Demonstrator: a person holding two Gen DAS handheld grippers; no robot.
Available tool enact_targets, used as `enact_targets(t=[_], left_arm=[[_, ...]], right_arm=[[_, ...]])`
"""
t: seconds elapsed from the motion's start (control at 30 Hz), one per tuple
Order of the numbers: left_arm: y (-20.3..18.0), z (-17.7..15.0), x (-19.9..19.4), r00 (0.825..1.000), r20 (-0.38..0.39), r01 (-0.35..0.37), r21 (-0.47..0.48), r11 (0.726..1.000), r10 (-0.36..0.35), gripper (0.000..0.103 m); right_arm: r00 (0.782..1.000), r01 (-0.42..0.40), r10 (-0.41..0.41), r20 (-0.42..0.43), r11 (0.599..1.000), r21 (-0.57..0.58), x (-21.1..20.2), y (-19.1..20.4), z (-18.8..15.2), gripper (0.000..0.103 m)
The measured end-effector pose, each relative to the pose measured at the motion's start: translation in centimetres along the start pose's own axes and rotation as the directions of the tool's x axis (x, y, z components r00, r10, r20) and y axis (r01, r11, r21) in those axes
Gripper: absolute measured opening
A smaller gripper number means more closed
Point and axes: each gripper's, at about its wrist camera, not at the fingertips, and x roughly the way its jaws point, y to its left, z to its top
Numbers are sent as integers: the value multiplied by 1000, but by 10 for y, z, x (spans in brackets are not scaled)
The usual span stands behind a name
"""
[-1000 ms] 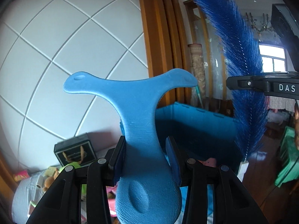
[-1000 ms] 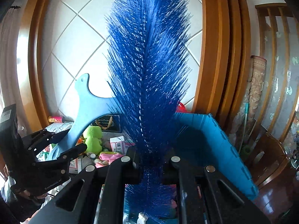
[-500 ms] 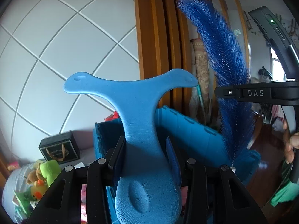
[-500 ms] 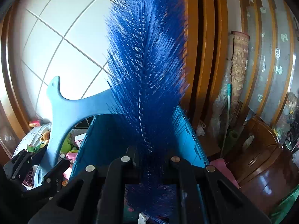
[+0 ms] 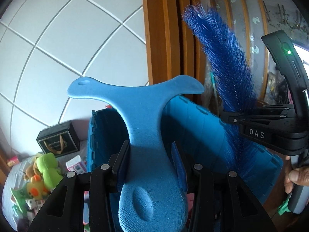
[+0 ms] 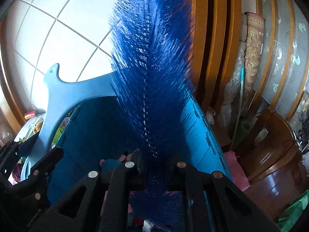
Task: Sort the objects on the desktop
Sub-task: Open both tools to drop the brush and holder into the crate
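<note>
Blue foam fills the near view: one T-shaped blue foam piece (image 5: 146,135), clamped at its stem between the two pads of the left gripper (image 5: 149,162) and standing upright. One dark blue bristle brush (image 6: 152,73) stands clamped in the right gripper (image 6: 156,166), whose jaws are pressed together on its wire stem. Just beyond both lies one open blue crate (image 5: 202,133), its far wall rising behind the held things; the brush's lower end hangs over its inside. A hand (image 5: 295,177) grips the right tool's handle at the edge of the left view.

Against a second ago, the crate now spreads much wider in both views and the black gift box (image 5: 58,138) sits farther left; both grips are unchanged.

Left of the crate, several plush toys (image 5: 44,172) and small boxes lie on a pale cloth-covered surface (image 5: 13,176). Behind stand a white tiled wall (image 5: 67,38), a wooden frame (image 5: 164,29) and wooden furniture (image 6: 274,154).
</note>
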Motion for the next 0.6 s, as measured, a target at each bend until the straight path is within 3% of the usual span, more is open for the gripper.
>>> enact_targets(t=[0.07, 0.1, 0.13, 0.27, 0.6], left_arm=[[-1, 3, 5, 1000, -12, -12, -11, 1000, 12, 47], [-1, 4, 7, 1000, -16, -19, -18, 1000, 19, 59], [-1, 5, 9, 1000, -19, -26, -25, 999, 26, 66], [-2, 6, 8, 999, -9, -33, -18, 999, 33, 67], [5, 1, -11, 999, 34, -28, 2, 1000, 28, 71]], right_arm=[[999, 5, -5, -39, 1000, -6, 12, -2, 1, 13], [998, 16, -17, -58, 1000, -10, 18, -2, 2, 16], [997, 26, -27, -74, 1000, -13, 23, -3, 3, 25], [996, 37, -38, -79, 999, -17, 26, -5, 2, 55], [999, 30, -30, -26, 999, -11, 1, 2, -5, 56]])
